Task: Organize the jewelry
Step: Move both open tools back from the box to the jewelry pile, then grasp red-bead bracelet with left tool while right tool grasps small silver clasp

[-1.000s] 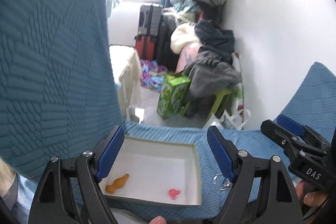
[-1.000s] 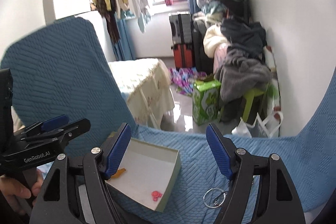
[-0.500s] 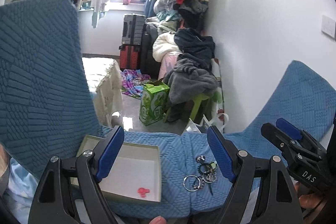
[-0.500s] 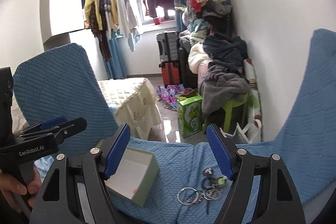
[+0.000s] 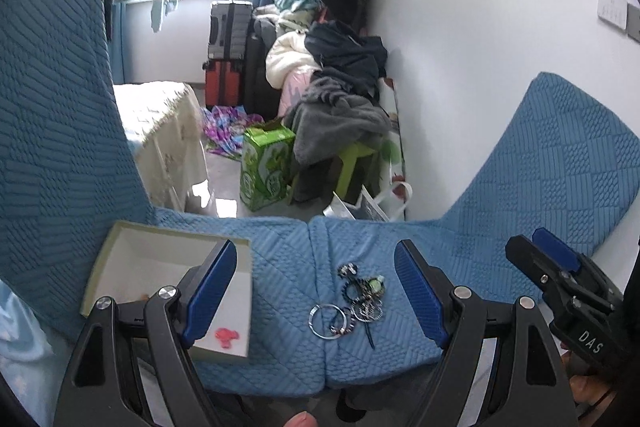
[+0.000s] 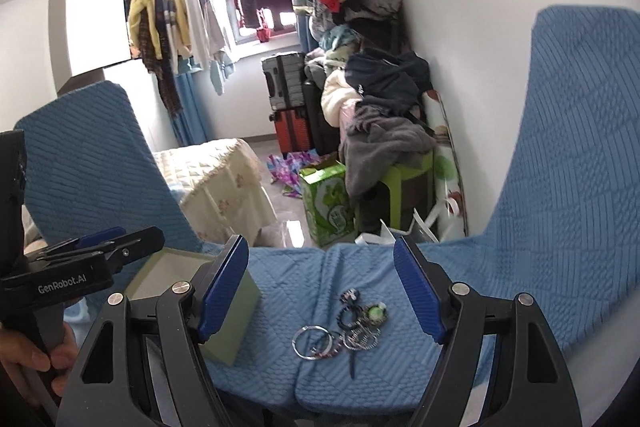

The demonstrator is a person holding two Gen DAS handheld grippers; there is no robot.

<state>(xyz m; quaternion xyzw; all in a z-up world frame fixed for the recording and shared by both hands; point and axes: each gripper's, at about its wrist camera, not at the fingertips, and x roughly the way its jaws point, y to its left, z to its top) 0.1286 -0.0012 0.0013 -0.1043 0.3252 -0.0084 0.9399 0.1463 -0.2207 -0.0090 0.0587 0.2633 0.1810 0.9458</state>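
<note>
A small pile of jewelry (image 5: 356,303), with silver rings, dark beads and a green piece, lies on the blue quilted cushion (image 5: 280,267). My left gripper (image 5: 315,259) is open, hovering short of the pile, which shows between its blue pads. Left of the pile stands an open box (image 5: 120,251) with a white inside and a pink item (image 5: 226,334) in it; the left finger hides part of the box. My right gripper (image 6: 322,255) is open too, with the jewelry (image 6: 344,327) framed between its fingers and the box (image 6: 236,311) at its left.
The cushion's far edge drops to the floor, where a green carton (image 5: 266,163) and a green stool (image 5: 356,163) piled with clothes stand. A bed with a cream cover (image 5: 160,123) lies to the left, suitcases (image 5: 226,67) behind, and a white wall at the right.
Both grippers have swept to the right across the cushion. The box slid to the left of each view and the jewelry pile came in between the fingers. The jaws stayed open.
</note>
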